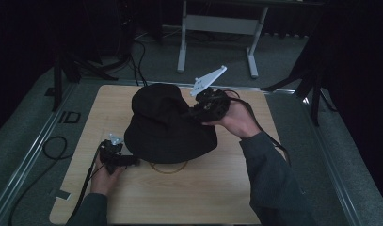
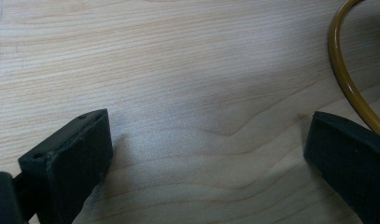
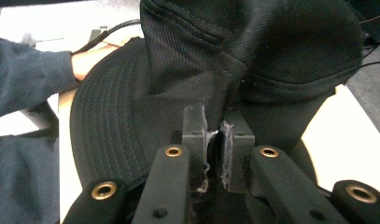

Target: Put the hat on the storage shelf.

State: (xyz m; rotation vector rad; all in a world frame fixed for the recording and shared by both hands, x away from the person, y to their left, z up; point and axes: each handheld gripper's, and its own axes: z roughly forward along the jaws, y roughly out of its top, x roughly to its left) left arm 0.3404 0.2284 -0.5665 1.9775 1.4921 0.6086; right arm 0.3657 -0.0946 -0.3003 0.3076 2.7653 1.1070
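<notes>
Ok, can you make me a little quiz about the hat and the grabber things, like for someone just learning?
1. True or false: the right gripper is pinching the fabric of the black hat.
2. The left gripper's jaws stand: A) clamped on the hat, B) wide apart over bare wooden table, C) shut on the ring.
3. Fill in: a thin yellow-brown ___ peeks out from under the hat's near brim.

Key
1. True: its jaws are closed on a fold of the hat.
2. B: only wood lies between them.
3. ring; the left gripper view shows part of it curving near one jaw.
</notes>
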